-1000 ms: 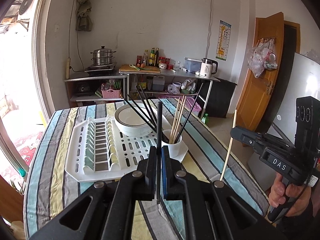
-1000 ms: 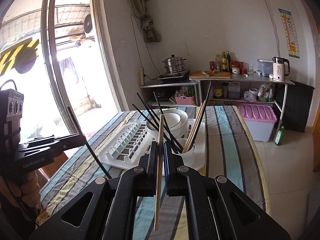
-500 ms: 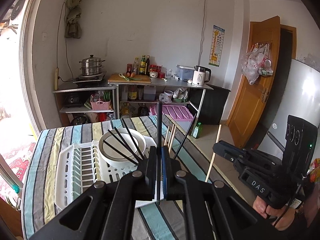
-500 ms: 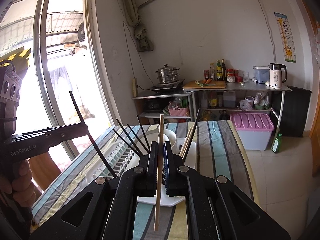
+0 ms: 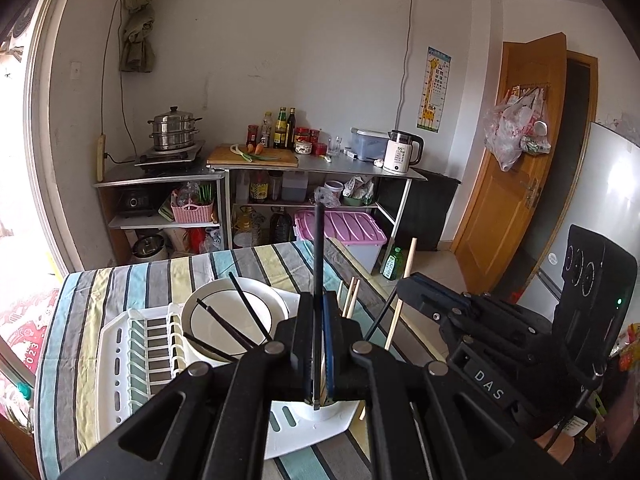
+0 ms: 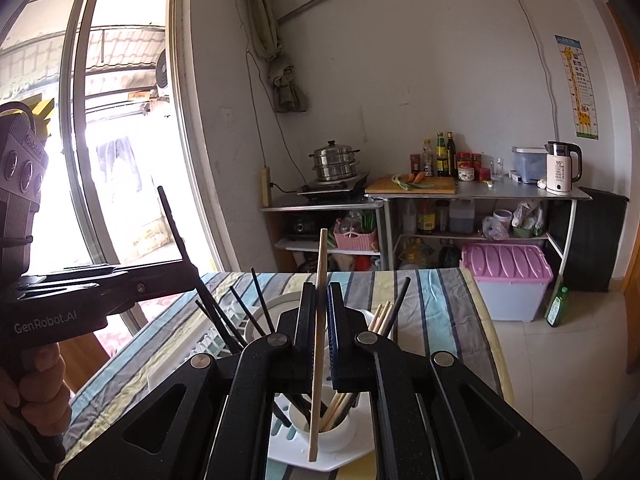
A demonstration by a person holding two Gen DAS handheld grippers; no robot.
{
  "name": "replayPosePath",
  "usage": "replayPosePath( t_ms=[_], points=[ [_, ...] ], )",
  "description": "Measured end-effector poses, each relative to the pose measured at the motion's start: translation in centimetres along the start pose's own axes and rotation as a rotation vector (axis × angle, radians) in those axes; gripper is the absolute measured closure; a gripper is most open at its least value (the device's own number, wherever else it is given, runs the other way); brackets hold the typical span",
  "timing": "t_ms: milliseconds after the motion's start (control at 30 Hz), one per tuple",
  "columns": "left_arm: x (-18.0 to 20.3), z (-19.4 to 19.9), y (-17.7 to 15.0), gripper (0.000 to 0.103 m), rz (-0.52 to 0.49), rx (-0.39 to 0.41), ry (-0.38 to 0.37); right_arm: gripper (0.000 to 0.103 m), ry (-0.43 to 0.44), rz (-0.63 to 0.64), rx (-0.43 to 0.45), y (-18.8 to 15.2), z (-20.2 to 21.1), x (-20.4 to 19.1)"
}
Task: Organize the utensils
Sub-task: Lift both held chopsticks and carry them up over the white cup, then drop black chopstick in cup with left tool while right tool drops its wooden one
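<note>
1. Between your left tongs (image 5: 317, 354), clamped tight, stands a thin black chopstick (image 5: 318, 264); its long axis runs upright, with its lower tip showing just below the pads.
2. Your right tongs (image 6: 320, 336) are likewise closed on a pale wooden chopstick (image 6: 318, 320), near upright, leaning slightly, and its lower end hangs in front of the cup's mouth.
3. Just below and ahead of both tongs sits the small white round cup (image 6: 326, 434), already holding wooden and black sticks; it stands at the near corner of the white slotted plastic drying rack (image 5: 132, 364).
4. From the left view the cup is mostly hidden behind the tongs, so judge your line from the right view.
5. Right tongs look nearer the cup's opening; lower that stick along its own axis first, I'd say.
6. Farther out, loose black chopsticks (image 5: 224, 320) lie across the white round bowl (image 5: 228, 326), all on the striped cloth of the surface (image 5: 160, 276).
</note>
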State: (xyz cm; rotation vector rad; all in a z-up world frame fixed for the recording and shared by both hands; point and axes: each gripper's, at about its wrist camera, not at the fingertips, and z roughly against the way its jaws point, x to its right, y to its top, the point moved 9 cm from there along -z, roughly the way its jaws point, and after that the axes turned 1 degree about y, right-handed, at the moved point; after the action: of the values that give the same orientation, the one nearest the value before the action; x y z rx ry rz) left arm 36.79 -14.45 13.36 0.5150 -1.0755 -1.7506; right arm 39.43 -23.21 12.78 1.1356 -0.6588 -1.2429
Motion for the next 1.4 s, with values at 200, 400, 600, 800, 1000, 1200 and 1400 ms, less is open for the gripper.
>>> replayPosePath(
  t_ms=[200, 400, 600, 800, 1000, 1200, 1400],
  points=[
    [-0.2, -1.2, 0.8, 0.098, 0.001, 0.004, -0.013, 0.098, -0.006, 0.014, 0.012, 0.8, -1.5, 0.2],
    [-0.4, -2.6, 0.2, 0.098, 0.005, -0.017, -0.023, 0.098, -0.002, 0.017, 0.014, 0.5, -2.6, 0.0],
    [-0.7, -3.6, -0.8, 0.098, 0.014, -0.043, -0.031, 0.098, -0.014, 0.020, -0.002, -0.5, -3.8, 0.3],
    [-0.9, -4.0, -2.0, 0.098, 0.016, -0.067, -0.030, 0.098, -0.012, 0.001, -0.030, -2.1, -4.2, 0.6],
    [-0.9, -3.6, -3.0, 0.098, 0.016, -0.076, -0.032, 0.098, -0.011, -0.008, -0.050, -3.9, -3.4, 0.4],
    [-1.1, -2.7, -3.9, 0.098, 0.018, -0.074, -0.022, 0.098, -0.015, -0.019, -0.060, -5.0, -2.5, 0.4],
    [-2.1, -2.3, -4.8, 0.098, 0.039, -0.084, 0.003, 0.098, -0.026, -0.022, -0.067, -5.1, -1.9, 0.5]
  ],
)
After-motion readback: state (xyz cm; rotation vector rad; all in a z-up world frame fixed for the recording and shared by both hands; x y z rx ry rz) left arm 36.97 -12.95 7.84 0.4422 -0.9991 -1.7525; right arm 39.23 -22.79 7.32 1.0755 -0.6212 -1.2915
